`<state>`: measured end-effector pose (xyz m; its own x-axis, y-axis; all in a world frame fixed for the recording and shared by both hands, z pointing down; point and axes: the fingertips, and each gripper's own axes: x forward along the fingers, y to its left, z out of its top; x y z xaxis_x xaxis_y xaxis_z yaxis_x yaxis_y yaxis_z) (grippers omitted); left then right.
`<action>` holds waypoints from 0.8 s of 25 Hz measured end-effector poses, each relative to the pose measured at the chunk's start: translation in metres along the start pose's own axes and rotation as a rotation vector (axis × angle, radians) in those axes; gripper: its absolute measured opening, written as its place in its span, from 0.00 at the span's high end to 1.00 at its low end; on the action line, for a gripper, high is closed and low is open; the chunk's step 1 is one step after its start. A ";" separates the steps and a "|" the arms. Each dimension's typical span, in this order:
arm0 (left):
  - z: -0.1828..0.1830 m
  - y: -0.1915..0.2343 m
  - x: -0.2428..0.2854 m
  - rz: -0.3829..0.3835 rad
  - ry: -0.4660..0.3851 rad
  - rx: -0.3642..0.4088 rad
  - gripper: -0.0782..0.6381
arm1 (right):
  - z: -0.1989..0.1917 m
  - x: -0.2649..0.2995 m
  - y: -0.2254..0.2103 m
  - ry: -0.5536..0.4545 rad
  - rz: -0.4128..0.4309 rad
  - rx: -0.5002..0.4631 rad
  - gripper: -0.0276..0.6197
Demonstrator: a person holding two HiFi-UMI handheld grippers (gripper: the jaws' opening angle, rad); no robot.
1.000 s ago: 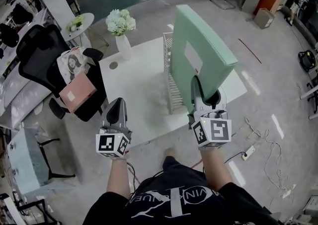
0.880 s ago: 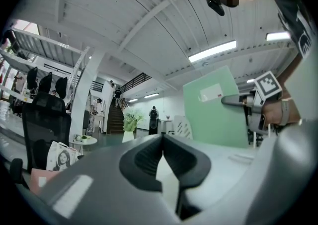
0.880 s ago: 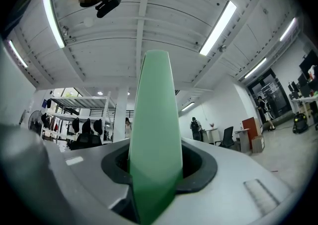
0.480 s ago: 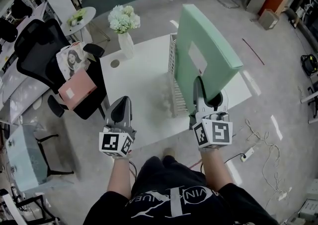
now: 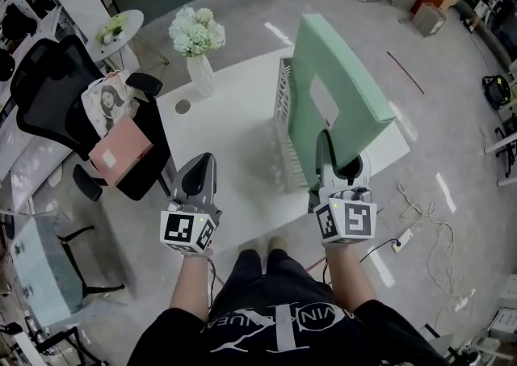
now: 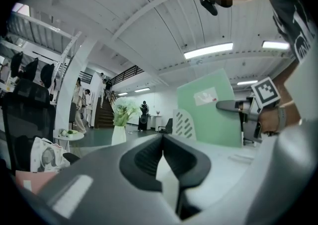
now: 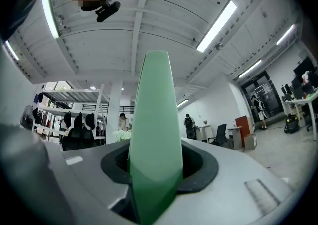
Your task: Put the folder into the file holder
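Right claw [image 5: 332, 151] pinches the green folder [image 5: 335, 86] at its bottom edge. The folder stands upright over the white surface [image 5: 218, 130], just beside the white file holder [image 5: 283, 124], not in yet. Left claw [image 5: 202, 169] is pressed together, empty. The folder looks stiff, thick and lightish. Being tall with a smooth cover, it may swing or slip, so a low grip near the spine seems best.

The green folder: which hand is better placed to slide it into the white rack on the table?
Right. The right tool is clamped on the folder, holding it upright beside the file holder. The left tool is shut on nothing, away from both, near the table's front edge.
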<state>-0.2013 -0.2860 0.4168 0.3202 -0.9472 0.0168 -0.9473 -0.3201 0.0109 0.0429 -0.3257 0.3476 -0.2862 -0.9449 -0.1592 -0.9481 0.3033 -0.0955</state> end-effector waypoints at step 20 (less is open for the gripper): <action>-0.015 -0.003 0.009 -0.092 0.026 -0.024 0.89 | -0.001 0.007 0.014 -0.056 -0.063 0.015 0.68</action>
<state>-0.1953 -0.2937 0.4314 0.4066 -0.9127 0.0410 -0.9134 -0.4053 0.0377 0.0274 -0.3280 0.3464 -0.2179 -0.9538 -0.2067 -0.9616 0.2460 -0.1219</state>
